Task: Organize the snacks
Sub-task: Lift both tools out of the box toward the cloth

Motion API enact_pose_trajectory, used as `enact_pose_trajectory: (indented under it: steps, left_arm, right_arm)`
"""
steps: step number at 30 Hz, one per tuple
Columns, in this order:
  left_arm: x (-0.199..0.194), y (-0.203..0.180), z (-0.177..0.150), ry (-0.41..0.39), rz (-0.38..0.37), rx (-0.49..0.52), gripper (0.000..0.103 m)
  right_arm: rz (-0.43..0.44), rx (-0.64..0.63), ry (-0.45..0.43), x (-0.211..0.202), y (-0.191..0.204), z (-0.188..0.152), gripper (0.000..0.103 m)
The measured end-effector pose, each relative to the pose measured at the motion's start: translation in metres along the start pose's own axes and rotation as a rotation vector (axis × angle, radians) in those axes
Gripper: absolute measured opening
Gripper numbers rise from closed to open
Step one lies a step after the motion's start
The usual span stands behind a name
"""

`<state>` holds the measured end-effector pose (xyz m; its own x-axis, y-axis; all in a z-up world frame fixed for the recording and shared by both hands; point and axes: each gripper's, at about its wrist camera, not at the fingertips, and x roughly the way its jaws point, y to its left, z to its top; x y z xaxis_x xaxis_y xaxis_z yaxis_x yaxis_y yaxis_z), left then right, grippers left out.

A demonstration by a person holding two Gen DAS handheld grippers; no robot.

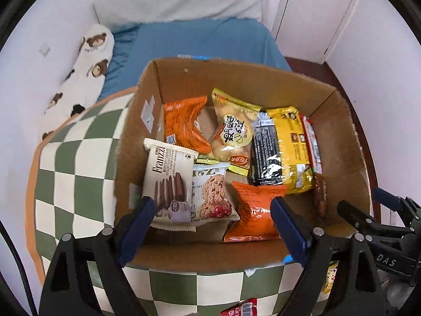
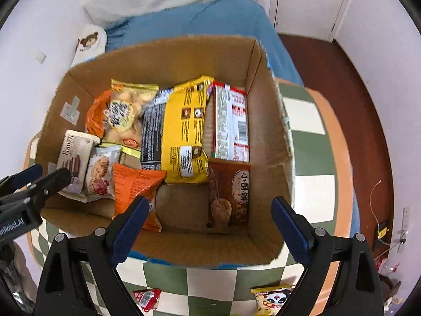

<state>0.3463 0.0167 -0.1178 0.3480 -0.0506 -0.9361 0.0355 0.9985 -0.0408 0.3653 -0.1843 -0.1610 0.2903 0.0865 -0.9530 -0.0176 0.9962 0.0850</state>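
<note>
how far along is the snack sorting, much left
Mostly done: the cardboard box already holds about ten packets, including the yellow bag and brown packet. Nothing is in hand; the left gripper and right gripper are both open. Left: the small red packet and panda packet on the checkered blanket.

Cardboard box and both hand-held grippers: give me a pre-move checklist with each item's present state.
1. Left hand-held gripper open and holding nothing: ok.
2. Right hand-held gripper open and holding nothing: ok.
3. Cardboard box open at the top, bare floor showing near its front: ok.
4. All snacks boxed: not ok; red packet and panda packet lie on the checkered cloth.
5. More loose snacks beyond the frame: cannot tell.
</note>
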Motion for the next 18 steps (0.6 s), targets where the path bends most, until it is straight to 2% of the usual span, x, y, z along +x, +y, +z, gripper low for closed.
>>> enact_pose_trajectory:
  steps: [9, 18]
  left_arm:
    - [-0.064, -0.008, -0.028, -0.146, -0.008, 0.021, 0.090]
    - [-0.113, -0.014, -0.063, -0.238, 0.001, 0.055, 0.090]
  right_arm:
    - [0.000, -0.007, -0.144, -0.057, 0.005, -0.031, 0.096]
    - [0.016, -0.008, -0.263, -0.120, 0.014, -0.065, 0.096]
